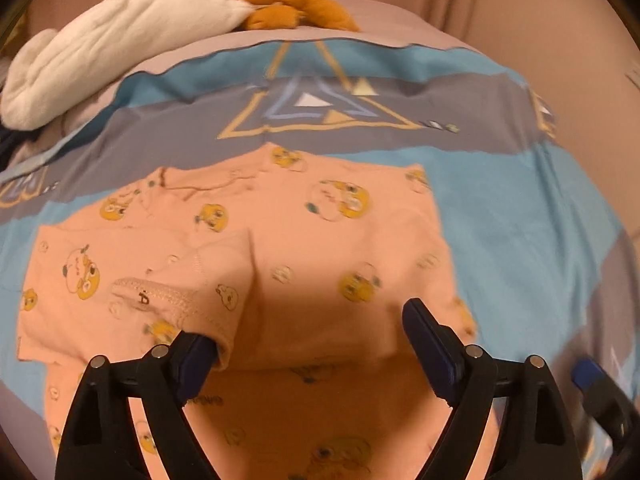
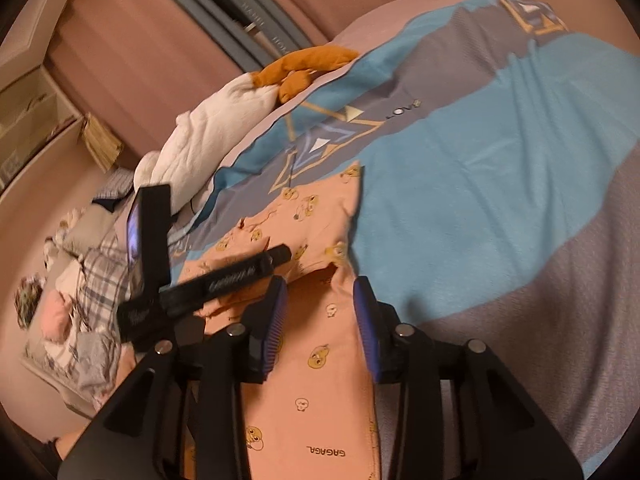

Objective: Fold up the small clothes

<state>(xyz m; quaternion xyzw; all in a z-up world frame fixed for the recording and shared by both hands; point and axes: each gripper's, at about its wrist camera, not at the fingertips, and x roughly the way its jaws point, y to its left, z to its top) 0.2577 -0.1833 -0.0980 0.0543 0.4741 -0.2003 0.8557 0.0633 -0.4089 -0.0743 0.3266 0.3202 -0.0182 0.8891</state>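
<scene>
A small peach garment [image 1: 304,240] printed with yellow cartoon faces lies on the bed. It also shows in the right wrist view [image 2: 320,344]. One sleeve [image 1: 208,292] is folded inward over the body. My left gripper [image 1: 308,344] hovers over the garment's near part, jaws wide open, the sleeve cuff resting against its left finger [image 1: 196,356]. My right gripper [image 2: 320,320] is open, its jaws either side of a narrow strip of the garment. The left gripper's body [image 2: 208,280] shows at left in the right wrist view.
The bed cover [image 1: 520,208] is blue and grey with triangle prints. A white and orange plush toy [image 1: 120,44] lies at the far left edge of the bed. Pillows and checked bedding [image 2: 88,280] lie left of the bed. Curtains hang behind.
</scene>
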